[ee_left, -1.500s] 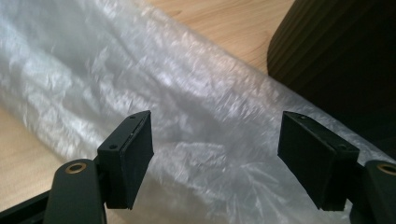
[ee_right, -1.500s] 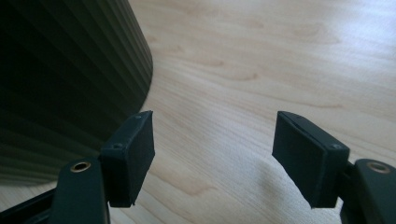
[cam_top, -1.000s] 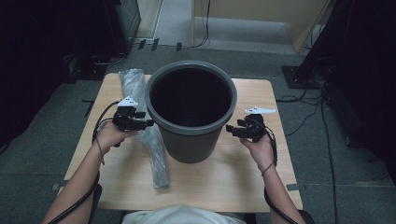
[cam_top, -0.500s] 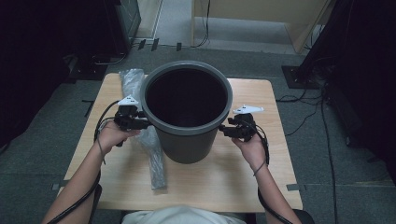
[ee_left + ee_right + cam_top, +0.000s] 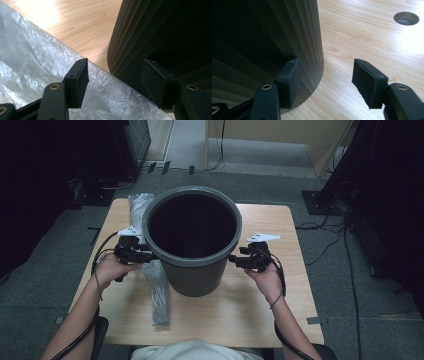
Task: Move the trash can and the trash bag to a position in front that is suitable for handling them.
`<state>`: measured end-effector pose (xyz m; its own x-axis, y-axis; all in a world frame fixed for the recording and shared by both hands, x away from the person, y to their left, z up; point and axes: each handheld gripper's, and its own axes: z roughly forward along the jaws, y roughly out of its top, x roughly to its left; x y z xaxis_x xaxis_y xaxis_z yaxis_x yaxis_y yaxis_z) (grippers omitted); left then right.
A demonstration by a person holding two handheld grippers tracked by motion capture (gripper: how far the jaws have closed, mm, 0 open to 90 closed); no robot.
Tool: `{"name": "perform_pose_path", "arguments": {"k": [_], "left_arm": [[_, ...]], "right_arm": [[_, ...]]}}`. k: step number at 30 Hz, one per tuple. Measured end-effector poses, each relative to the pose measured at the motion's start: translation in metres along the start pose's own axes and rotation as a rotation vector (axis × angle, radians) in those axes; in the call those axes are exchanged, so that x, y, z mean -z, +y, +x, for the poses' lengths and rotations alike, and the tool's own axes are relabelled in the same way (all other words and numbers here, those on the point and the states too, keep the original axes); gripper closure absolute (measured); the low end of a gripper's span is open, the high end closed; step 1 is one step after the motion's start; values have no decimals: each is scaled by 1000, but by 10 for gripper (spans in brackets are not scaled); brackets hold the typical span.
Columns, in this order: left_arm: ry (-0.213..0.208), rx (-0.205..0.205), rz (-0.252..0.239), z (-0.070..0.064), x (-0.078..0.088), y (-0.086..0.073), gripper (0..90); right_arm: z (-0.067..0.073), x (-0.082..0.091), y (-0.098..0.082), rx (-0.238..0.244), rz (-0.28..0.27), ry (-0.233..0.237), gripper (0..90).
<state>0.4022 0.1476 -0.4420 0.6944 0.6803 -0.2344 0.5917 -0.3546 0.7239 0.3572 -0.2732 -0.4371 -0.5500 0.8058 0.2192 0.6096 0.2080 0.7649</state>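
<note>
Flanking the bin (image 5: 192, 242) from both sides — that looks like the step in hand, a two-sided hold on the dark grey ribbed bin that stands upright near the middle of the counter (image 5: 280, 290); left gripper (image 5: 146, 256) sits at the bin's left wall just under the rim, right gripper (image 5: 235, 260) at its right wall at about the same height.

Fingers of both are released; in the left gripper view the fingers (image 5: 77, 80) stand apart, having just been opening, with the ribbed wall ahead and nothing pressed between them; in the right gripper view the fingers (image 5: 288, 80) are also apart and have just been opening, the near one close against the ribs — touching or not, cannot tell; nothing held.

To do it well, as I judge it: keep both grippers level with each other and press inward evenly, or catch the rim lip, so the bin does not tip; the ribs run vertical and the wall tapers, so a plain side squeeze may slip; mind the rolled clear plastic bag (image 5: 156, 285) lying on the counter just beside the bin's left side, under the left gripper — easy to snag or drag along.

Writing: no brand, label or text readable on the bin, bag or counter.
</note>
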Motion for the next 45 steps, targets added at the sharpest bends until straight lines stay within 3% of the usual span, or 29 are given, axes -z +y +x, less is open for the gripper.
{"name": "perform_pose_path", "arguments": {"k": [9,13,14,21,27,32,45], "left_arm": [[-10,26,-11,5,3,-1,367],[-9,19,-1,7,2,-2,367],[7,17,5,7,1,-2,368],[0,-2,0,7,0,-5,368],[-4,-15,2,4,-1,-7,360],[-4,15,-3,6,1,-9,354],[-12,15,2,6,2,-9,354]], "right_arm": [[-10,14,4,-5,-24,44,439],[-10,18,8,3,0,55,429],[-11,20,12,6,1,70,429],[-13,30,27,-4,-23,104,428],[-13,38,38,20,-25,89,417],[-13,49,50,38,-32,93,415],[-13,65,71,68,-31,96,414]]}}
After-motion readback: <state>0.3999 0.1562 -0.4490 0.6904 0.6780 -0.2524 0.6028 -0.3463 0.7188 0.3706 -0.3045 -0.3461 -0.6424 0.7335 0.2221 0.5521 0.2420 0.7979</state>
